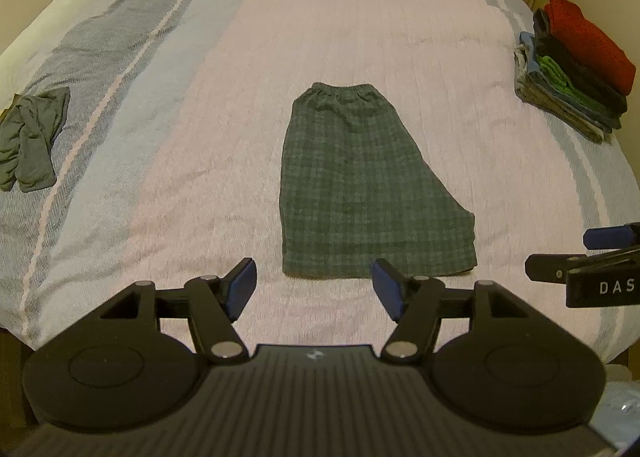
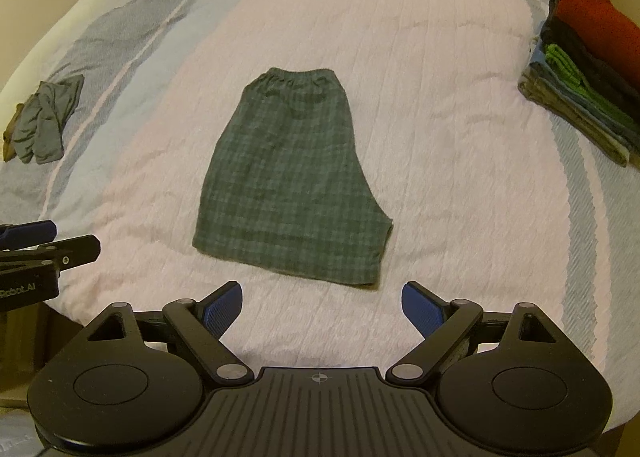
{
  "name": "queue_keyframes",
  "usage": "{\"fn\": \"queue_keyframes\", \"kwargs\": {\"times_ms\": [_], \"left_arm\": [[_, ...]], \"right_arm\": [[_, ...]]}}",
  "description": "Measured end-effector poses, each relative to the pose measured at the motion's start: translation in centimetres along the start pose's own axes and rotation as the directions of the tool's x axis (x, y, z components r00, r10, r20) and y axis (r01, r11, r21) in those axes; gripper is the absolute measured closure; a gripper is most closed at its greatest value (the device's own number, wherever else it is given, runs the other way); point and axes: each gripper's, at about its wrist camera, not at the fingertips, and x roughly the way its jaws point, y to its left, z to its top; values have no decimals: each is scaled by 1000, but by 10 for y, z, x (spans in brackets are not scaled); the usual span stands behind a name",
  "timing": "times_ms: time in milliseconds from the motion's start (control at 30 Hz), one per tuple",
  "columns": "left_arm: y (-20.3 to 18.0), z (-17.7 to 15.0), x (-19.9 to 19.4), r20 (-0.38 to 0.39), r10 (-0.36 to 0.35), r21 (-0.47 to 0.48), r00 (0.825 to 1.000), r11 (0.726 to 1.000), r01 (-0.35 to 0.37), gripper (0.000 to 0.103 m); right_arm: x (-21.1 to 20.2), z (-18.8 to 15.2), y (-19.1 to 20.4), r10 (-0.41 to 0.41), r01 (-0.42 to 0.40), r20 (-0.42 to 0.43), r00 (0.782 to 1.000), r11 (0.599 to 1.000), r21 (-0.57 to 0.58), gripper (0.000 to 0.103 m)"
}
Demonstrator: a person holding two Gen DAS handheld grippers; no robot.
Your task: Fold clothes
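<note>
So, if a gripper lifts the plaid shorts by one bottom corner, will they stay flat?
Probably not. The plaid shorts look like thin woven cloth lying limp on the bed, so they would likely droop and unfold. They seem light; the gathered waistband may hang slightly heavier.

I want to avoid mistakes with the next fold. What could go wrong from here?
The plaid shorts lie folded in half on the bed; lifting the hem by one layer could undo that fold. Both grippers, left and right, are open and empty, so pinching low might also catch the bedspread.
</note>
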Motion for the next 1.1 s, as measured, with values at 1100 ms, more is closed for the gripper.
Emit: {"fn": "queue_keyframes", "kwargs": {"times_ms": [1100], "left_arm": [[101,-33,202,-58,-307,-239,950,928,285,62]], "right_arm": [[155,-25,-121,220,-235,86,972,924,300,14]]}}
